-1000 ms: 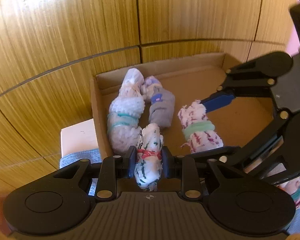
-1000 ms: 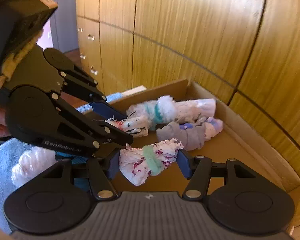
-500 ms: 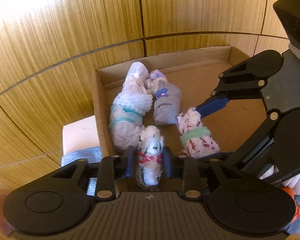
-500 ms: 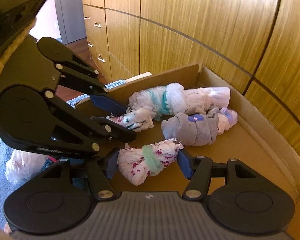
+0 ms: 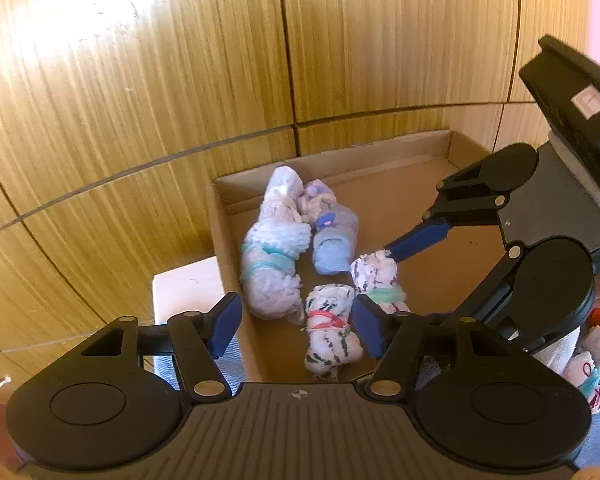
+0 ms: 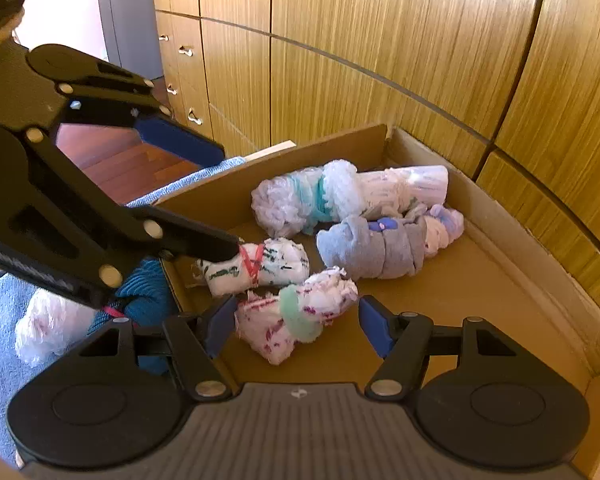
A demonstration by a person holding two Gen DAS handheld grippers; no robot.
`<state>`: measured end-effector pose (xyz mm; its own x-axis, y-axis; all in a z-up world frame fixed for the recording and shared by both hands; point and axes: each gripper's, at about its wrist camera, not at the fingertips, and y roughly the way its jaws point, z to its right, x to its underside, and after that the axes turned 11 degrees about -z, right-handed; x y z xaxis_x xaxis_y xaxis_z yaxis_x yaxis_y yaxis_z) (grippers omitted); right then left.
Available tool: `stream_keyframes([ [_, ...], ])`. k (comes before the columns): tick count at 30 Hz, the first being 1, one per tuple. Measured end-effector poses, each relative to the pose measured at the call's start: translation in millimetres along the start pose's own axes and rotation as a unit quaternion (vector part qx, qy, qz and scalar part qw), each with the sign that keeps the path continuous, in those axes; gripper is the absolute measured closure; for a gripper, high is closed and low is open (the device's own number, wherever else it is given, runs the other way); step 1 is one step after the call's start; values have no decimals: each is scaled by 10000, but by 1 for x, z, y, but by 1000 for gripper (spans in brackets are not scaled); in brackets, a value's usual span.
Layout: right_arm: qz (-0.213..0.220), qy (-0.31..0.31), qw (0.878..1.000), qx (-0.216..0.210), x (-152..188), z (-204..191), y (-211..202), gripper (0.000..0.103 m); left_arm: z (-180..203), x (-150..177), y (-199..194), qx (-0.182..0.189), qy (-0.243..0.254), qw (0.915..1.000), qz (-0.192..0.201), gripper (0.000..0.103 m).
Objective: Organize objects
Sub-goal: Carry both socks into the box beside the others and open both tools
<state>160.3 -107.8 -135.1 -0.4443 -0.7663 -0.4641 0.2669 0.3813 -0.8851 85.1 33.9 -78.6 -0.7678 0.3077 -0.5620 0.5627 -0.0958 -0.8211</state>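
Note:
A cardboard box (image 5: 412, 184) (image 6: 512, 232) holds several rolled sock bundles. A white bundle with green marks and a red band (image 5: 330, 330) (image 6: 260, 266) lies on the box floor. My left gripper (image 5: 296, 326) is open above it, not touching it. A white bundle with magenta marks and a green band (image 6: 296, 316) (image 5: 380, 280) lies beside it, between the open fingers of my right gripper (image 6: 298, 324). A fluffy white bundle with a teal band (image 5: 272, 256) (image 6: 340, 196) and a grey bundle (image 5: 334, 240) (image 6: 376, 248) lie farther in.
Wooden cabinet panels (image 5: 180, 80) rise right behind the box. A blue-grey cloth (image 6: 4, 320) lies outside the box with more sock bundles on it (image 6: 48, 328) (image 5: 588, 372). A pale block (image 5: 188, 284) sits by the box's left wall.
Both grippers have opened and let go of their bundles, which now lie on the box floor. Both grippers have drawn back a little.

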Motion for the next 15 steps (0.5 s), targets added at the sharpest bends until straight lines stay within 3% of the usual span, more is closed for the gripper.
stream_keyframes([
  [7, 46, -56, 9998, -164, -8, -6, 3, 41, -6, 6, -10, 1, -129, 9999, 20, 29],
  [15, 57, -21, 9999, 81, -6, -11, -16, 36, -3, 18, -26, 28, -191, 9998, 55, 23],
])
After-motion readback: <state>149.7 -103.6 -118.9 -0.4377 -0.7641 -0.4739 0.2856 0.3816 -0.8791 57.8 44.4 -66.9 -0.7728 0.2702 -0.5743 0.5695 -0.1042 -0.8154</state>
